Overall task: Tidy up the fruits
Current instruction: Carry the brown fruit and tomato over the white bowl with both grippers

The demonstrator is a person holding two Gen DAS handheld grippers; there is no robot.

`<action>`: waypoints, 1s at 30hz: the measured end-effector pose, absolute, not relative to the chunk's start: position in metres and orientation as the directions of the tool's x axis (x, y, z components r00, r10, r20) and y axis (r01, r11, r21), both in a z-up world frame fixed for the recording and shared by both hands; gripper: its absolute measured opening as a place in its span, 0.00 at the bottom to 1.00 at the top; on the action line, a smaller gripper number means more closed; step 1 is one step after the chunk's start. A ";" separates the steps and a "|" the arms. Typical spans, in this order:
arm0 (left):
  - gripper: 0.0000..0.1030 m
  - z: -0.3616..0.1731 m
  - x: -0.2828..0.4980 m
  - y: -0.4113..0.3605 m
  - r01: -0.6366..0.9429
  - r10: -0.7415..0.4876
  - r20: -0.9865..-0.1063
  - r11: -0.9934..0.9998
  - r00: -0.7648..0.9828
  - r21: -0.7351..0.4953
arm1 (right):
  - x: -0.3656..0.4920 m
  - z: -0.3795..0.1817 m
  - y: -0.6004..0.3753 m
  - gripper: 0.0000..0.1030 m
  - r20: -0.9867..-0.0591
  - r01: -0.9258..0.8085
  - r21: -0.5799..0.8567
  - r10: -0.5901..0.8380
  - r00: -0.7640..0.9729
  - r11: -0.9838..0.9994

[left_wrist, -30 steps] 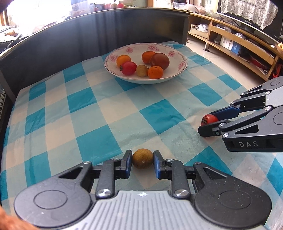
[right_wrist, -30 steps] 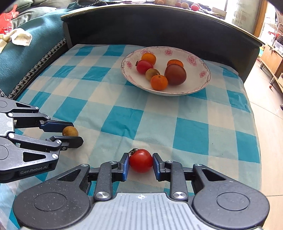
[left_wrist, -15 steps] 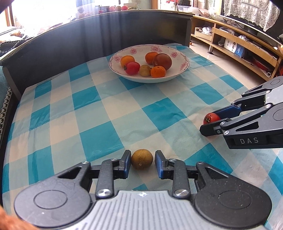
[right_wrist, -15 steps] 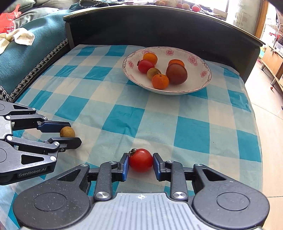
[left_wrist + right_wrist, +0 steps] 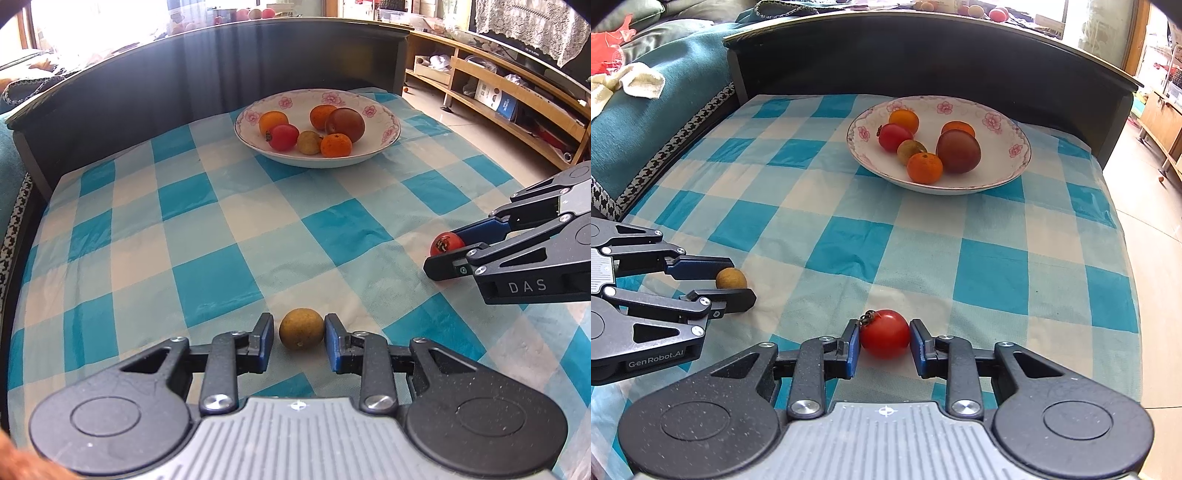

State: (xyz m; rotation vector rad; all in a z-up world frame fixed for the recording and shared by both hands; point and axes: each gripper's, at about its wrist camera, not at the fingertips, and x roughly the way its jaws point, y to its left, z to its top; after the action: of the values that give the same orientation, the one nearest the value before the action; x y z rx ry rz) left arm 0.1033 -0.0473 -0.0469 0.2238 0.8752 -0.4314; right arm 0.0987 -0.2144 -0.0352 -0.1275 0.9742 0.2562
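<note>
A small brown round fruit (image 5: 301, 329) lies on the blue checked cloth between the pads of my left gripper (image 5: 298, 334). The pads stand slightly apart from it, so the gripper is open. A red cherry tomato (image 5: 885, 334) with a dry stem sits low on the cloth, and my right gripper (image 5: 884, 339) is shut on it, both pads touching. The left wrist view shows the right gripper (image 5: 443, 249) with the tomato (image 5: 447, 242). The right wrist view shows the left gripper (image 5: 740, 282) around the brown fruit (image 5: 730, 278). A flowered white bowl (image 5: 391, 136) holding several fruits stands at the far side.
A dark curved board (image 5: 184, 85) rises behind the bowl (image 5: 1023, 162). A teal sofa (image 5: 665, 118) runs along the left of the cloth. On the right the cloth ends at an edge, with tiled floor (image 5: 1152, 229) and wooden shelves (image 5: 517, 96) beyond.
My left gripper's pads have parted from the brown fruit, which now lies free on the cloth, and the gripper has drawn back from the bowl. The right gripper still holds the tomato.
</note>
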 end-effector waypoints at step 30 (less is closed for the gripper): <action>0.34 -0.005 0.175 -0.083 0.443 -0.315 -0.692 0.896 0.650 0.008 | 0.158 0.007 -0.231 0.21 -0.740 -0.196 0.046 0.165 0.652 0.980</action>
State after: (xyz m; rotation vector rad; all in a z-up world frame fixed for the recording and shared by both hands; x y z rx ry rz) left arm 0.1753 -0.0829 -0.0045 0.1826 0.7481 -0.4333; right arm 0.1579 -0.2315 0.0072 -0.0389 0.8356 0.2051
